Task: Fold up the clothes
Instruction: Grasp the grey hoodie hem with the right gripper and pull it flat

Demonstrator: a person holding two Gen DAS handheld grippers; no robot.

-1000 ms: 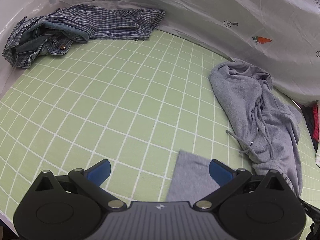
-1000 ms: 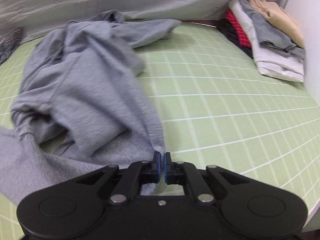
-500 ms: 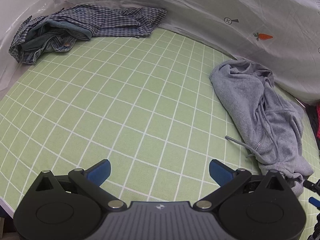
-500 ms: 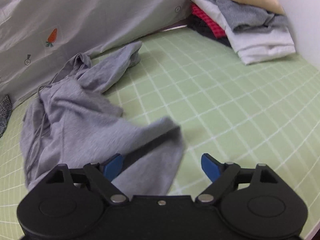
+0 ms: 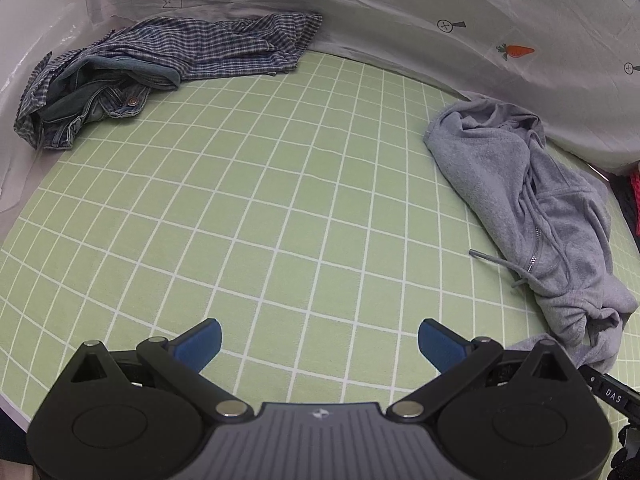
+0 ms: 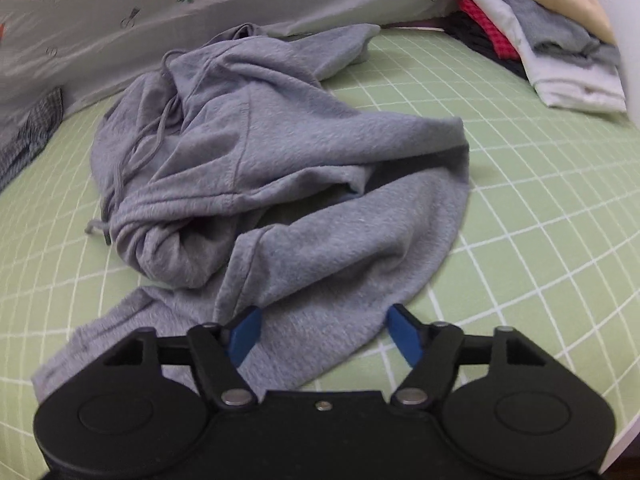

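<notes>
left gripper [image 5: 319,344]: jaws wide apart, nothing between them, over bare green grid sheet [image 5: 248,208] | right gripper [image 6: 323,334]: jaws closing, grey fabric lies between the pads, not pinched | grey hoodie [image 6: 272,168]: crumpled, at 12 o'clock of right gripper, 3 o'clock in left view | folded stack [image 6: 560,40]: 2 o'clock | checked shirt with jeans [image 5: 132,76]: 10 o'clock in left view

A pale green mat [image 5: 280,208] ruled with white grid lines covers the surface. Behind it hangs a wrinkled grey-white sheet [image 5: 400,20] printed with small carrots, crossed circles and an arrow sign (its lettering too small to read). A plain white wall [image 5: 36,40] rises at the far left, and another white panel [image 6: 628,40] closes the right edge. The light is soft and even.
</notes>
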